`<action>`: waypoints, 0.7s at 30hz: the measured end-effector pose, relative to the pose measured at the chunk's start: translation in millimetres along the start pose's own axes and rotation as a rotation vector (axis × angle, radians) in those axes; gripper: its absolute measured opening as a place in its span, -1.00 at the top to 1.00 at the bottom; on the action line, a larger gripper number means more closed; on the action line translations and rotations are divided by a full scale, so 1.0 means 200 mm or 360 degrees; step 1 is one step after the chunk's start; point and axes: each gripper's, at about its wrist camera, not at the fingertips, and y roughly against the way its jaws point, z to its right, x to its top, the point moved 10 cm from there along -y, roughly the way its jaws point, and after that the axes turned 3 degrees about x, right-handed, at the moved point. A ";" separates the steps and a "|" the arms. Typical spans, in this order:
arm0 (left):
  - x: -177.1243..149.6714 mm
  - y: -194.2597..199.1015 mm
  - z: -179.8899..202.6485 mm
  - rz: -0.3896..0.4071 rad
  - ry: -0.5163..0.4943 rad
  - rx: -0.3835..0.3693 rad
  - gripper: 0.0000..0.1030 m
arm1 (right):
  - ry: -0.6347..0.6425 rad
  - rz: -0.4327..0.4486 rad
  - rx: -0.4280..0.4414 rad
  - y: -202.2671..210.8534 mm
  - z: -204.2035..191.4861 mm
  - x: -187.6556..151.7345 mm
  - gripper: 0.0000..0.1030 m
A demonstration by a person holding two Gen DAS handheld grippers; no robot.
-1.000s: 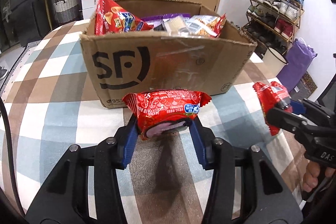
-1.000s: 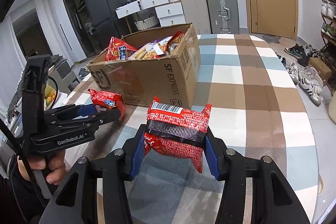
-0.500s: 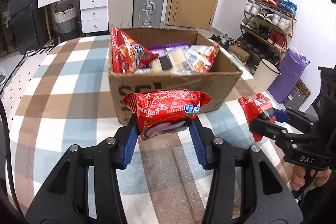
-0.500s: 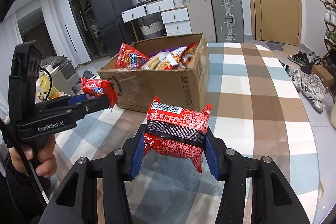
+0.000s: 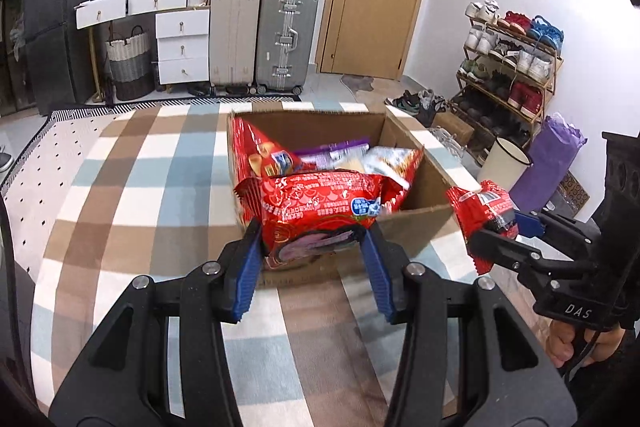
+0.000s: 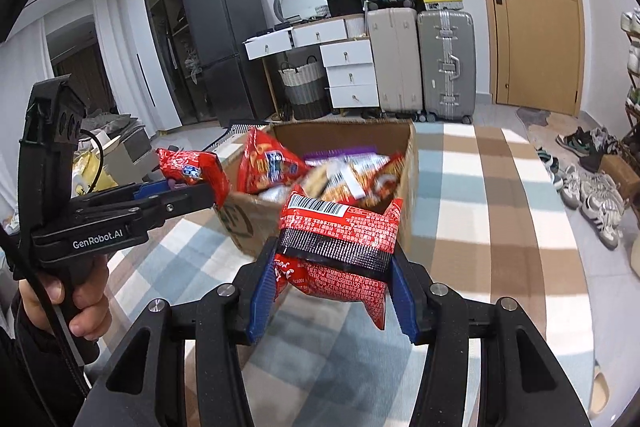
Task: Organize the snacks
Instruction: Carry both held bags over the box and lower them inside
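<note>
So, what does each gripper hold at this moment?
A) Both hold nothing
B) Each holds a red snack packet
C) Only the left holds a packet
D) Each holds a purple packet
B: the left gripper is clamped on a red snack packet, and the right gripper is clamped on another red packet, both in front of the cardboard box.

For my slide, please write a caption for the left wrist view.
Left gripper carries a red snack pack toward the open cardboard box of snacks.

red snack pkts (image 5: 320, 211) | brown box (image 5: 416, 227) | blue/brown/white check cloth (image 5: 132, 187) | blue-pad tongs (image 5: 312, 259)
</note>
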 end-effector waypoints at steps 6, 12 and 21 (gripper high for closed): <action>0.09 -0.03 0.01 0.0033 -0.0011 0.0004 0.14 | 0.0036 0.0028 0.0019 -0.04 -0.03 0.11 0.01; 0.15 -0.10 0.04 0.0052 -0.0041 0.0022 0.14 | 0.0017 0.0050 0.0047 -0.08 -0.03 0.20 0.01; 0.18 -0.28 0.02 0.0050 -0.0046 0.0073 0.14 | -0.0008 0.0047 0.0056 -0.18 0.01 0.26 0.01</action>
